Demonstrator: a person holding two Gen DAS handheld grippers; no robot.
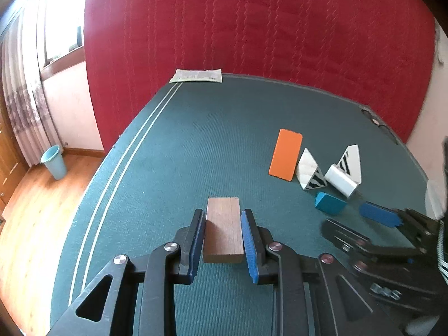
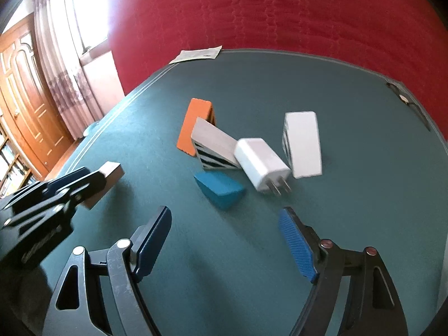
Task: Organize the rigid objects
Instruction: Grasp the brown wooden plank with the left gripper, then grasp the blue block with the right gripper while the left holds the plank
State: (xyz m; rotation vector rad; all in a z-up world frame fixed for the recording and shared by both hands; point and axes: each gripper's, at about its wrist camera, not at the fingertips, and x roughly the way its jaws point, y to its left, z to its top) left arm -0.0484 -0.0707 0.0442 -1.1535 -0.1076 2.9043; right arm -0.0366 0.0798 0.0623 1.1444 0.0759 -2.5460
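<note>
- The left gripper (image 1: 222, 221) grasps a wood block (image 1: 224, 229): both blue pads press the block's long sides, and its far end sticks out past the fingertips.
- The block is over the green bench (image 1: 196, 145); whether it touches the surface or is held just above it I cannot tell from the left wrist view.
- The right gripper (image 2: 225, 218) is released, its jaws spread wide with nothing between them, just short of a teal wedge (image 2: 219, 189).
- The other pieces cluster around the wedge, which lies on the bench. In the right wrist view the block (image 2: 107, 180) and the left gripper sit well to the wedge's left.
- Just beyond the wedge lies a striped prism (image 2: 214, 148), long and triangular, with black and white stripes on its near end.
- Beyond the prism, touching or nearly touching it, is an orange block (image 2: 193, 126) with a flat, broad face.
- Just right of the wedge lies a white charger (image 2: 261, 162), its two metal prongs pointing toward the gripper; its far corner meets the prism's end.
- Right of the charger, farther from the wedge, stands a white prism (image 2: 303, 144), somewhat blurred, with stripes just showing on its left edge.
- Far beyond the wedge, at the bench's back edge, lies a paper sheet (image 2: 197, 54), against a red quilted mattress (image 2: 280, 14) that rises behind the bench.
- In the left wrist view a pale blue bin (image 1: 53, 161) stands on the wooden floor, far left of the wedge (image 1: 330, 202).
</note>
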